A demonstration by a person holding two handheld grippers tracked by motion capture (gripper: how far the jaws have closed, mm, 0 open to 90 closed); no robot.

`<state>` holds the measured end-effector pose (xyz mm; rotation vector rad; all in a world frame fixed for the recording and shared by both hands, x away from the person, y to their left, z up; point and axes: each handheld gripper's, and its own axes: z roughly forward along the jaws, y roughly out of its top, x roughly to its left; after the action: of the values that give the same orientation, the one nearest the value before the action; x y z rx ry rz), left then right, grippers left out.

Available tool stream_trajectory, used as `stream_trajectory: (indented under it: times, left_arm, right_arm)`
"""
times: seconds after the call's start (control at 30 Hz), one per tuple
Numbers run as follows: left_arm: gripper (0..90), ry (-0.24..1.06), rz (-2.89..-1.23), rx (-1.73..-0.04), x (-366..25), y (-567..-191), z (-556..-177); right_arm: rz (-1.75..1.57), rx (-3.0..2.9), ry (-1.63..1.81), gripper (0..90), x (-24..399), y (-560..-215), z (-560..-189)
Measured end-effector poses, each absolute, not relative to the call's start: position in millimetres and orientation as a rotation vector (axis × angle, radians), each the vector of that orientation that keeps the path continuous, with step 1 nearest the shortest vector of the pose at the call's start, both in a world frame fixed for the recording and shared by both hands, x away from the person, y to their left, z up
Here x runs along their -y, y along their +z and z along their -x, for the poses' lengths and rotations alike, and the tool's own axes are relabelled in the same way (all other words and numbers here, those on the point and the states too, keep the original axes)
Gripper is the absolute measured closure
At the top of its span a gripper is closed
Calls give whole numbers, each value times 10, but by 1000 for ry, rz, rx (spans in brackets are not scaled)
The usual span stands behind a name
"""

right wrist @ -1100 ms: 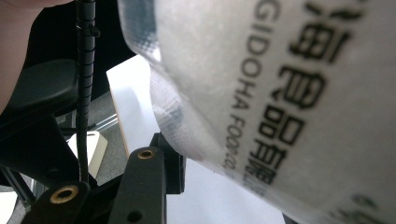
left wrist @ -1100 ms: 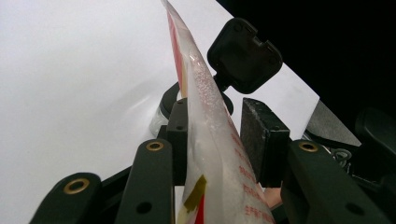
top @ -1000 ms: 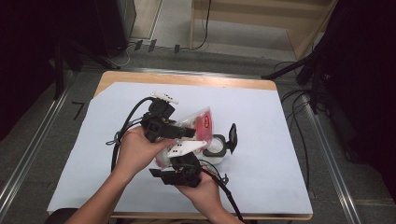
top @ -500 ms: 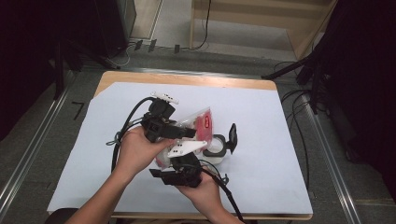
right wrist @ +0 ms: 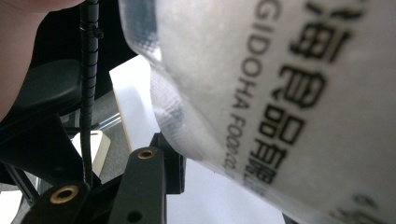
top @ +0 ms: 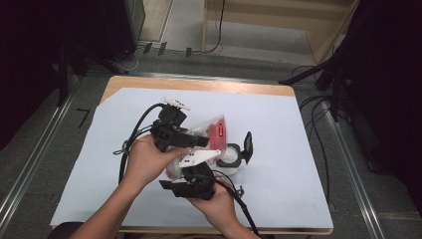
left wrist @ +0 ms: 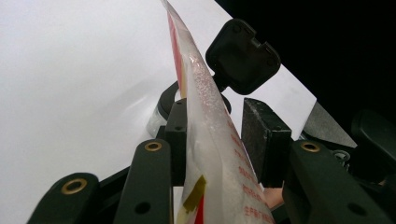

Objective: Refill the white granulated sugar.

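Note:
A clear bag of white grains with a red label (top: 215, 130) is held up over the middle of the table between both grippers. My left gripper (top: 201, 142) comes in from the left and is shut on the bag (left wrist: 210, 154), with a pad on each side of it. My right gripper (top: 191, 167) holds the bag's near end from below. In the right gripper view the printed bag (right wrist: 280, 93) hides one finger, and the other finger (right wrist: 147, 186) stands against the bag's edge. Under the bag stands a small clear jar (top: 230, 160) with its black flip lid (top: 247, 145) open.
A white sheet (top: 298, 149) covers the wooden table (top: 199, 83). The jar (left wrist: 161, 109) and its lid (left wrist: 243, 56) sit just beyond the left gripper's fingers. Cables trail from both grippers over the sheet's near left, and dark stands and cables lie on the floor to the right.

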<state>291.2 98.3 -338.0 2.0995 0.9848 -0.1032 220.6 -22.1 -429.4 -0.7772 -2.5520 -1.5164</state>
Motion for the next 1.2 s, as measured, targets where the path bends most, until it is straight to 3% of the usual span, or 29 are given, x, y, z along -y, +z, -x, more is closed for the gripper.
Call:
stream_trajectory:
  times: [1.2]
  left_arm:
    - [642, -109, -2104, -975, -962, -3354, -2908]
  right_arm:
    - [775, 2542, -1524, 634, 238, -4270, -2196]
